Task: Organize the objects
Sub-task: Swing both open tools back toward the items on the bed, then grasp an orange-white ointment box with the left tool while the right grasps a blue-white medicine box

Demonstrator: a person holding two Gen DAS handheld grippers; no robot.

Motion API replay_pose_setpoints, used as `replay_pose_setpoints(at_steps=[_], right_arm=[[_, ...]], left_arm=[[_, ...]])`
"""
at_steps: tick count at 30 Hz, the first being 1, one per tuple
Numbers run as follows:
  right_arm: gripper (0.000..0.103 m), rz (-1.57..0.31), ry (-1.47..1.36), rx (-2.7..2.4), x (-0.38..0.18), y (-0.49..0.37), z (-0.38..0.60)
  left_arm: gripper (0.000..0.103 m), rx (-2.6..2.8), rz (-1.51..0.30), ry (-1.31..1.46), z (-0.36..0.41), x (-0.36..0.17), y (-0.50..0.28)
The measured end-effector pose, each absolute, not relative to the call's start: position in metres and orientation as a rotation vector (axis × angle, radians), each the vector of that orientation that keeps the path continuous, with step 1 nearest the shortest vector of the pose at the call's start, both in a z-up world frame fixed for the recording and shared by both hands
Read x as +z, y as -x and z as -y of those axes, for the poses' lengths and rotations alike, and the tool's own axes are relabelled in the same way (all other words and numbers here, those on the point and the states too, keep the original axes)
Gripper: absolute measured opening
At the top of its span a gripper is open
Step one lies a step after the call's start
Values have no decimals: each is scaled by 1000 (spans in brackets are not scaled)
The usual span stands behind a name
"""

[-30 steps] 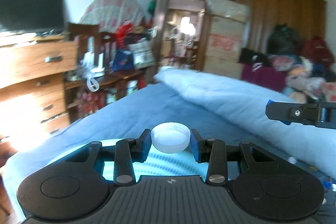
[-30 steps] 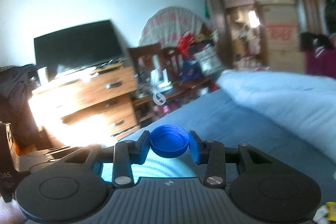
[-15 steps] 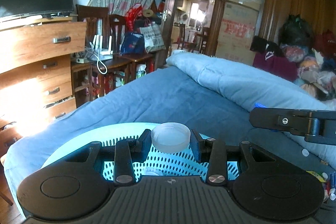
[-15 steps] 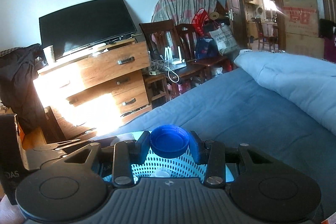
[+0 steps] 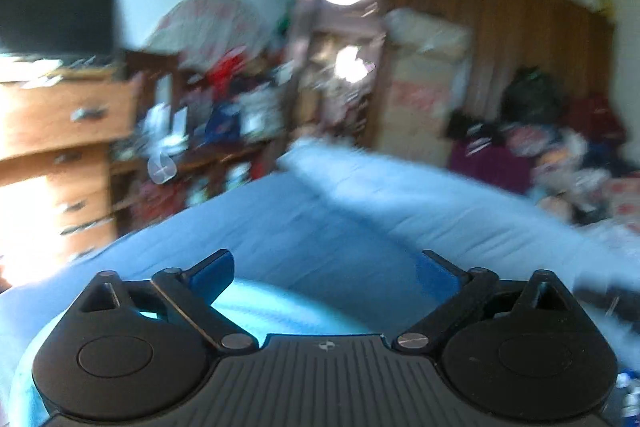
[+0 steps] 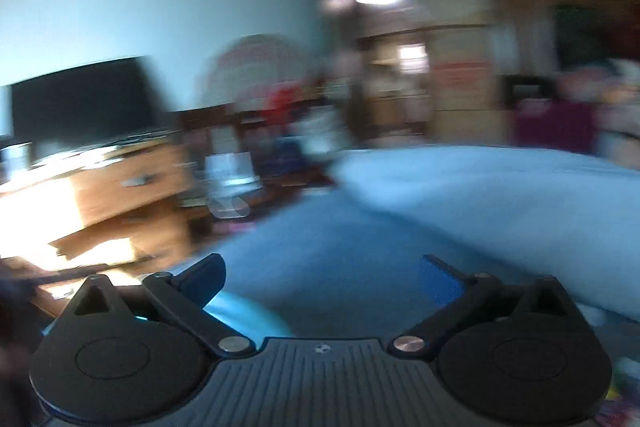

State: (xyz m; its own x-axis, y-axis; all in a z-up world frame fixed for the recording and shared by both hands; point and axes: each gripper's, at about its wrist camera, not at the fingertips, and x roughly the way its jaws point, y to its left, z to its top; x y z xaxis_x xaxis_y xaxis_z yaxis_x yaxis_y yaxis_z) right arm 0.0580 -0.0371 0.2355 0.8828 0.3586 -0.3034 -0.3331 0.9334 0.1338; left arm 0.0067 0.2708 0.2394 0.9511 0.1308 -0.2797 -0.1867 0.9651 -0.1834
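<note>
Hovering: both grippers, empty, above the bed (image 5: pixel 320 235).
Left gripper (image 5: pixel 326 273): jaws apart; basket (image 5: pixel 280 311) at 6 o'clock, ready for drops.
Right gripper (image 6: pixel 320 277): jaws apart; basket at 7 o'clock.

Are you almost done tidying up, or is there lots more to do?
Both the left gripper and the right gripper are open and hold nothing. A turquoise basket sits below them on the blue bed. The views are too blurred to count what is left.
</note>
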Motion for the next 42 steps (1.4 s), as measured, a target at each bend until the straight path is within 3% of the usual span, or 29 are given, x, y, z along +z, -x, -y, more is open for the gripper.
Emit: replay_pose_setpoints(at_steps=[5,10,13,18,20,22,23,26,28,31,32,33,35,39,42], right_arm=[[103,-463,-88,-168,152,-52,222],[101,-648,-221,-545,78,-61,371],[99,-689,-313,-559,55,-74,400],[98,-783,-256,-569,24,-107,404],[88,-768,-276,-540,18,-103,408],[69,-721,-302,-481,21,-91,410],[66,-684,-326,-441,25,-82,410],[65,-590,-291,-298,48,-52,388],[65,-597,-284,-208,53,-41,375],[65,-653,-262,-100,44,-28,349],[65,-681,-261,-60,36,-25,342],[65,-696,-246,-50,32,-23,336],[65,-714,-242,-30,24,-24,327],[65,-736,-183,-15,11,-29,317],[64,-735,-140,-22,8,-30,314]], left_arm=[[103,-86,-208,174,-176,253,-21],[103,-253,-310,135,-93,215,-60],[103,-283,-394,120,-62,180,-88],[103,-306,-460,71,-33,131,-117],[103,-315,-485,61,-30,111,-128],[103,-347,-493,53,-27,94,-140],[103,-369,-495,40,-25,83,-146],[97,-421,-532,3,-17,49,-172],[89,-420,-589,3,-11,29,-190],[88,-437,-609,-2,2,14,-209],[79,-417,-619,-75,11,10,-214],[61,-398,-634,-137,17,4,-219],[49,-399,-683,-141,14,-8,-228],[52,-427,-682,-146,13,-14,-230],[66,-450,-657,-153,20,-11,-233]])
